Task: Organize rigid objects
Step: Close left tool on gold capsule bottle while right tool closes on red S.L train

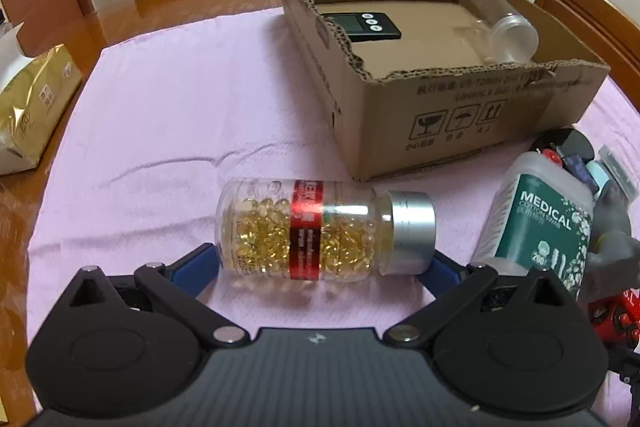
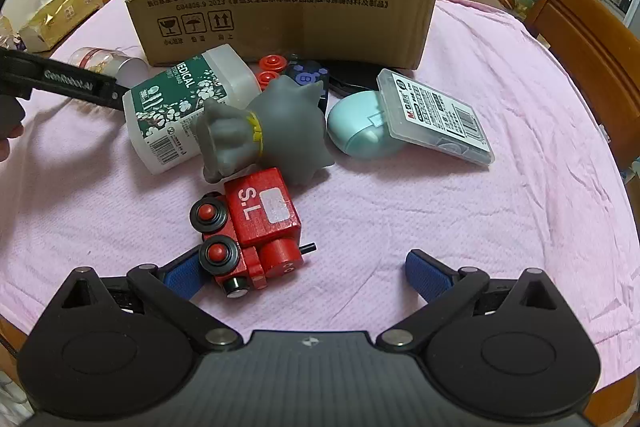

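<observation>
Left gripper (image 1: 324, 267) is spread wide around the pill bottle (image 1: 320, 231), which lies on its side on the pink cloth (image 1: 160, 107) just in front of the box (image 1: 460, 115), so I'd guess it's next to go in. Clear plastic, gold capsules, red label, silver cap. Right gripper (image 2: 304, 271) is wide open too, holding nothing, by the red train (image 2: 252, 227) near the table's front edge.

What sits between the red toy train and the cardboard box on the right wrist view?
The grey rubber toy lies right behind the red toy train; behind that, red discs and a dark remote-like item lie before the cardboard box.
</observation>
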The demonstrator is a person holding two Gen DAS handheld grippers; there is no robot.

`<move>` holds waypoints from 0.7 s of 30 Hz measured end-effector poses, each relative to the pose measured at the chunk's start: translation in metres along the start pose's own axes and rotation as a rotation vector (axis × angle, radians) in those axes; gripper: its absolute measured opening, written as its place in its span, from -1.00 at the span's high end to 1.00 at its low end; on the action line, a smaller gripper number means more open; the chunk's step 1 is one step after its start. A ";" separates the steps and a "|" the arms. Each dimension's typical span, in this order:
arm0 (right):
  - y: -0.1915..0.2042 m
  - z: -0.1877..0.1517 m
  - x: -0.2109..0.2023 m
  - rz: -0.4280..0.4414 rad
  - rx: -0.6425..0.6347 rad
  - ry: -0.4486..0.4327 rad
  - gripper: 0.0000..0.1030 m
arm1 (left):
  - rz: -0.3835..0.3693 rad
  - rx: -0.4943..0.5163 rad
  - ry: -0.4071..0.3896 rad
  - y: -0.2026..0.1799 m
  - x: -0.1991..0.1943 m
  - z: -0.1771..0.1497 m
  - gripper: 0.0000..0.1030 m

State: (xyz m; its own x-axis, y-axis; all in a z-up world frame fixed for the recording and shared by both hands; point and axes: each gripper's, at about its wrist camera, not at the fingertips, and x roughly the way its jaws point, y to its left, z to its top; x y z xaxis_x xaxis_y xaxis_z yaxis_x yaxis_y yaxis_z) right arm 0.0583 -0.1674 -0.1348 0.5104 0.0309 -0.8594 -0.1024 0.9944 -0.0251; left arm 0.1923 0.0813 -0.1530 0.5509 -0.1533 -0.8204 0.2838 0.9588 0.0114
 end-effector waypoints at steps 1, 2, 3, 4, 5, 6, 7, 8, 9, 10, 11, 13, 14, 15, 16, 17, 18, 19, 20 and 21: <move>0.000 0.000 0.000 0.003 -0.004 -0.004 -1.00 | 0.001 0.001 -0.006 0.000 0.000 -0.001 -0.99; 0.000 -0.001 0.000 0.006 -0.010 -0.009 -1.00 | 0.000 0.000 -0.008 0.000 0.000 0.000 -0.99; -0.001 -0.001 0.000 0.007 -0.012 -0.010 -1.00 | 0.001 0.000 -0.008 0.000 0.000 0.000 -0.99; 0.000 0.000 0.000 0.006 -0.010 -0.006 -1.00 | 0.000 0.001 -0.011 0.000 0.000 0.000 -0.99; 0.000 0.001 0.000 0.006 -0.009 0.004 -1.00 | 0.000 0.002 -0.013 0.000 0.000 0.000 -0.99; 0.001 0.003 0.000 0.013 -0.014 0.015 -1.00 | 0.000 0.002 -0.017 0.000 0.000 0.000 -0.99; 0.004 0.004 0.001 0.030 -0.041 0.021 -1.00 | -0.001 0.002 -0.019 0.000 0.000 0.000 -0.99; 0.007 0.005 0.001 0.045 -0.066 0.022 -1.00 | -0.001 0.002 -0.019 0.000 0.001 0.000 -0.99; 0.010 0.006 0.002 0.062 -0.094 0.023 -1.00 | -0.001 0.002 -0.020 0.000 0.001 0.000 -0.99; 0.014 0.008 0.002 0.083 -0.128 0.024 -1.00 | 0.000 0.001 -0.020 0.000 0.001 0.000 -0.99; 0.016 0.008 0.003 0.099 -0.153 0.024 -1.00 | 0.001 0.001 -0.020 0.000 0.002 0.001 -0.99; 0.021 0.012 0.005 0.134 -0.208 0.029 -1.00 | 0.002 -0.002 -0.022 0.000 0.002 0.001 -0.99; 0.023 0.014 0.006 0.146 -0.229 0.031 -1.00 | 0.004 -0.006 -0.023 0.000 0.002 0.001 -0.99; 0.023 0.016 0.007 0.157 -0.245 0.033 -1.00 | 0.007 -0.010 -0.023 0.000 0.002 0.002 -0.99; 0.023 0.019 0.009 0.166 -0.257 0.037 -1.00 | 0.009 -0.014 -0.022 -0.001 0.003 0.002 -0.99; 0.023 0.021 0.009 0.173 -0.266 0.040 -0.96 | 0.011 -0.016 -0.021 -0.001 0.003 0.002 -0.99; 0.024 0.022 0.009 0.177 -0.276 0.039 -0.87 | 0.013 -0.019 -0.021 -0.002 0.003 0.003 -0.99; 0.023 0.025 0.008 0.182 -0.286 0.040 -0.81 | 0.014 -0.020 -0.021 -0.002 0.003 0.003 -0.99; 0.023 0.027 0.007 0.186 -0.291 0.041 -0.66 | 0.014 -0.020 -0.021 -0.002 0.003 0.003 -0.99; 0.021 0.028 0.006 0.188 -0.296 0.039 -0.54 | 0.014 -0.021 -0.022 -0.002 0.004 0.003 -0.99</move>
State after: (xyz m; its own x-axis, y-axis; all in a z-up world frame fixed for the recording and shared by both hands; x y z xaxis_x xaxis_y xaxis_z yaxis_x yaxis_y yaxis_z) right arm 0.0835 -0.1430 -0.1262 0.4267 0.2012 -0.8817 -0.4377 0.8991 -0.0067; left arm 0.1959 0.0779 -0.1543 0.5717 -0.1443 -0.8077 0.2595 0.9657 0.0111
